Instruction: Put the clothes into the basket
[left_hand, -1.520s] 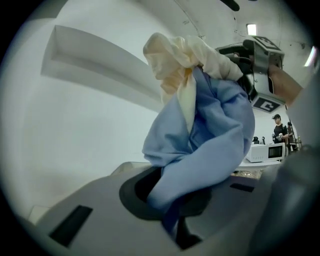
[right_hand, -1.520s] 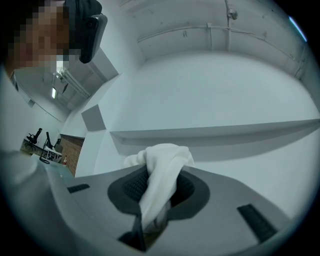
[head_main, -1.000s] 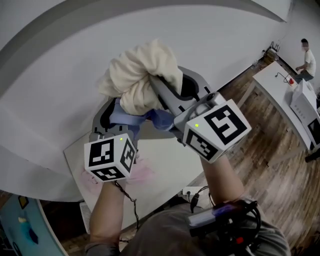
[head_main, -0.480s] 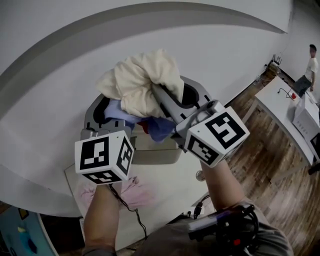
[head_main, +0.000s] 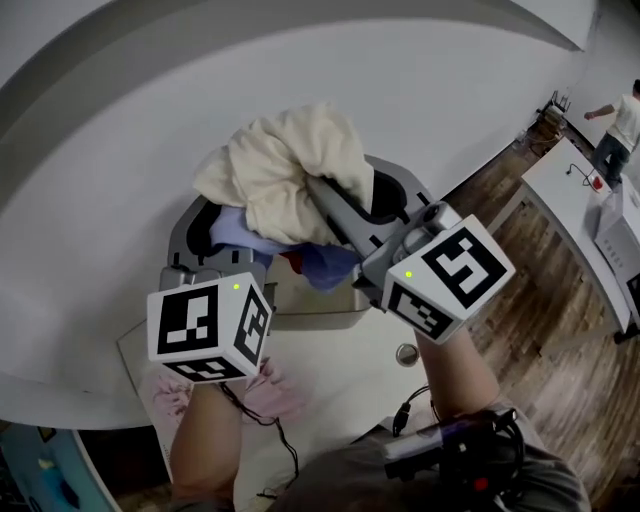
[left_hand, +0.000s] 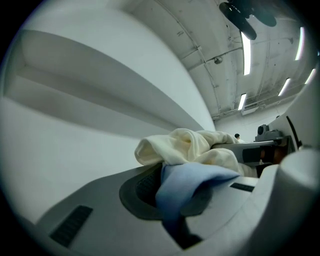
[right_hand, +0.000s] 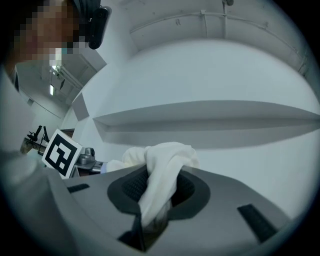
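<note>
Left fingers (left_hand: 100, 210) nipping blue cloth (left_hand: 192, 182), right fingers (right_hand: 230, 205) cream cloth (right_hand: 160, 177), forearms (head_main: 205, 440) raised

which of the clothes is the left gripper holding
The light blue fabric garment, pinched in the left gripper. The cream cloth is in the right gripper; the pink cloth lies on the white surface.

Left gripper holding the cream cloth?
No, the left gripper is shut on the blue cloth; the cream cloth is pinched by the right gripper.
</note>
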